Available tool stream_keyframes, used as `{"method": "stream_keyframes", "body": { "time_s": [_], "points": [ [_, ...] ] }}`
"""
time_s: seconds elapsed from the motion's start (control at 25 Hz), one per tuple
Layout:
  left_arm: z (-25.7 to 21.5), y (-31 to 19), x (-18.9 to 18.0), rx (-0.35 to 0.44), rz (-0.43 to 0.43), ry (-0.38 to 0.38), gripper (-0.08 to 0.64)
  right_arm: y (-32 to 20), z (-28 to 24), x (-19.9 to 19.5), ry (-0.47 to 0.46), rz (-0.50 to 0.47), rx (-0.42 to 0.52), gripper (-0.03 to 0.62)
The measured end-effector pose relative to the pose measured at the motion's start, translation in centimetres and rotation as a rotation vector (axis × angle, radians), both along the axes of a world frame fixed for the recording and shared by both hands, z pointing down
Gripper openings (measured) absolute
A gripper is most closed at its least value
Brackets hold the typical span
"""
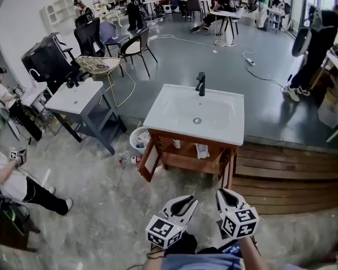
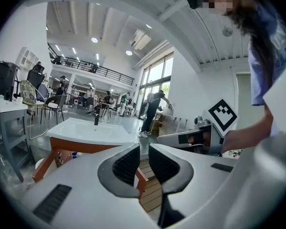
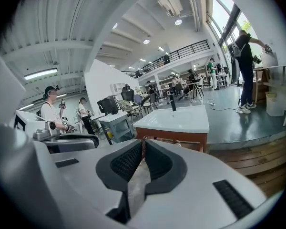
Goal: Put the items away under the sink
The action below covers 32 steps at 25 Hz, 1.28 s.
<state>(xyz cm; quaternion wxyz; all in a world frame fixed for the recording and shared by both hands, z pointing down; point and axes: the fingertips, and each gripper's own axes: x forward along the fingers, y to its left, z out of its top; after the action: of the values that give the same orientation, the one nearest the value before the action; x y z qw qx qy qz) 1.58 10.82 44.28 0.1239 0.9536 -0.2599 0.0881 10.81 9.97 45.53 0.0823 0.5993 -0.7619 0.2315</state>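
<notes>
The white sink (image 1: 194, 114) with a black faucet (image 1: 200, 84) stands on a wooden cabinet ahead. On the shelf under it sit a white bottle (image 1: 201, 151) and a small item (image 1: 176, 144). A small bottle (image 1: 132, 160) lies on the floor by the cabinet's open door (image 1: 148, 161). My left gripper (image 1: 190, 199) (image 2: 144, 149) is held low in front of the sink, its jaws a narrow gap apart and empty. My right gripper (image 1: 221, 193) (image 3: 143, 144) is beside it, tips touching, holding nothing. The sink (image 2: 88, 130) (image 3: 174, 119) shows in both gripper views.
A white basket (image 1: 139, 138) stands left of the cabinet. A grey table (image 1: 73, 97) is further left. A wooden step (image 1: 287, 173) lies right of the sink. A person (image 1: 11, 179) sits at the left; another (image 1: 315, 44) stands at the far right.
</notes>
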Motion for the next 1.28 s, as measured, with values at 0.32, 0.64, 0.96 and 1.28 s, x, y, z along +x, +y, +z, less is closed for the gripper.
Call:
{"method": "stream_keyframes", "body": {
  "time_s": [0.32,0.64,0.96,1.28],
  "points": [
    [0.0,7.8,2.6,0.007,0.018,-0.026,0.057,7.4,0.2,1.3,0.009,-0.034,0.004,0.032],
    [-0.4,13.6,3.0,0.028,0.01,-0.052,0.057,12.7,-0.1,0.8,0.038,-0.1,0.019,0.028],
    [-1.4,15.5,3.3,0.069,0.002,-0.055,0.057,14.8,-0.6,0.7,0.059,-0.136,0.046,0.028],
    [-1.8,16.3,3.9,0.086,0.011,-0.065,0.055,15.3,-1.0,2.1,0.073,-0.118,0.055,0.026]
  ]
}}
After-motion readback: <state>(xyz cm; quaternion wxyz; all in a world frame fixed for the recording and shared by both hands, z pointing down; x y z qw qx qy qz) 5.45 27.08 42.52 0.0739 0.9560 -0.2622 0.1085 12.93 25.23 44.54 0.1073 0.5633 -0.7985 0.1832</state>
